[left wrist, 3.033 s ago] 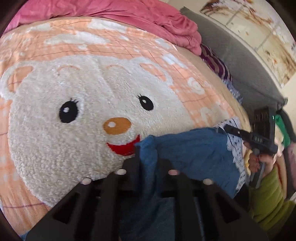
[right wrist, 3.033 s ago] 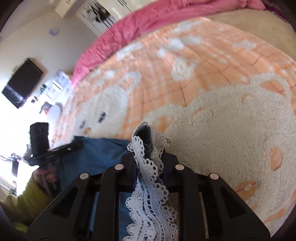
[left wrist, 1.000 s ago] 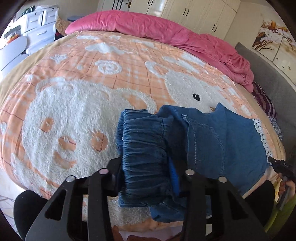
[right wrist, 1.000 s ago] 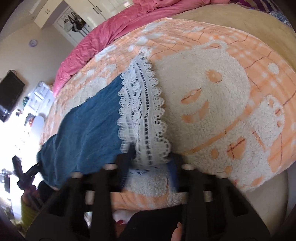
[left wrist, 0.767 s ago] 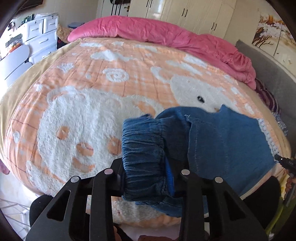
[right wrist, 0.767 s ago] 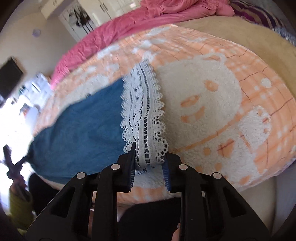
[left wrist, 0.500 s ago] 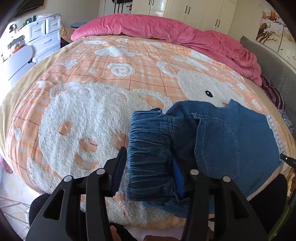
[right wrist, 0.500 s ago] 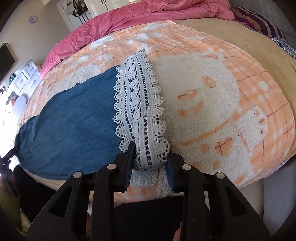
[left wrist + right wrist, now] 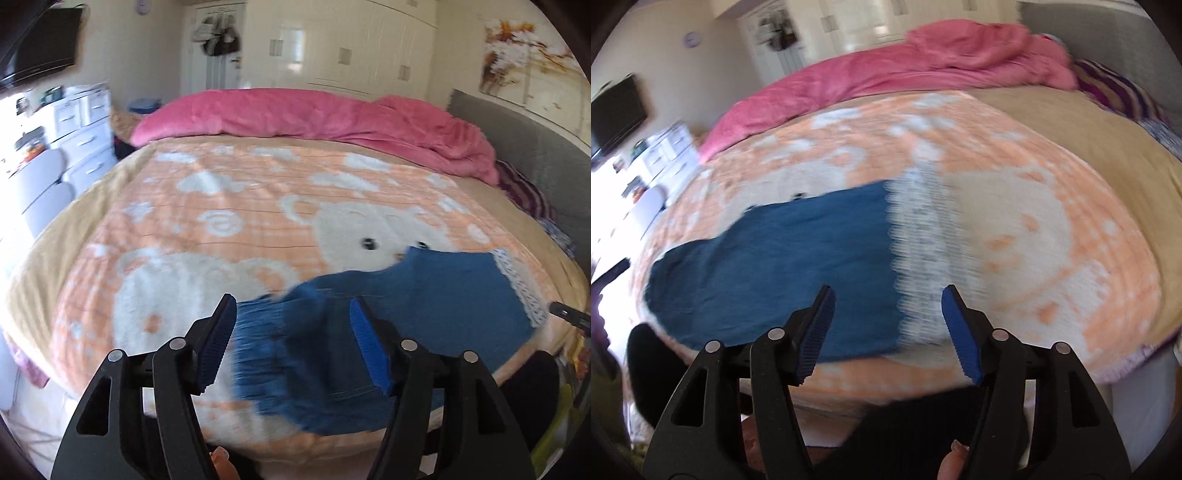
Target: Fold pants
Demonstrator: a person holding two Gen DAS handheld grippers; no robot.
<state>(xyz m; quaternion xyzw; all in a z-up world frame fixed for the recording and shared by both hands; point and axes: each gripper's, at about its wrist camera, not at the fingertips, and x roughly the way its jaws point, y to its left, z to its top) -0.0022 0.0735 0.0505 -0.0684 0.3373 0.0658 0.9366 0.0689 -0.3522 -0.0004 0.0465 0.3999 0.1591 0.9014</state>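
Observation:
Blue denim pants point(image 9: 424, 288) lie flat near the front edge of the bed, on an orange bear-pattern blanket point(image 9: 221, 229). Their gathered waistband point(image 9: 273, 332) sits at the left end and a white lace hem point(image 9: 923, 236) at the right end. My left gripper point(image 9: 293, 343) hovers above the waistband, its jaws opening, and the blue pads do not touch the cloth. My right gripper point(image 9: 886, 328) hangs above the lace hem point(image 9: 521, 284), jaws opening too, with nothing pressed between them. The right gripper's tip point(image 9: 569, 315) shows at the left view's right edge.
A bunched pink duvet point(image 9: 314, 114) lies across the far side of the bed. A grey headboard point(image 9: 528, 155) runs along the right, with striped purple fabric point(image 9: 1119, 88) beside it. White drawers point(image 9: 81, 125) and a wall TV point(image 9: 613, 114) stand to the left.
Both grippers let go of the pants: the left released the waistband, the right the lace hem. Both jaws spread wide and both cameras rose and pulled back from the bed.

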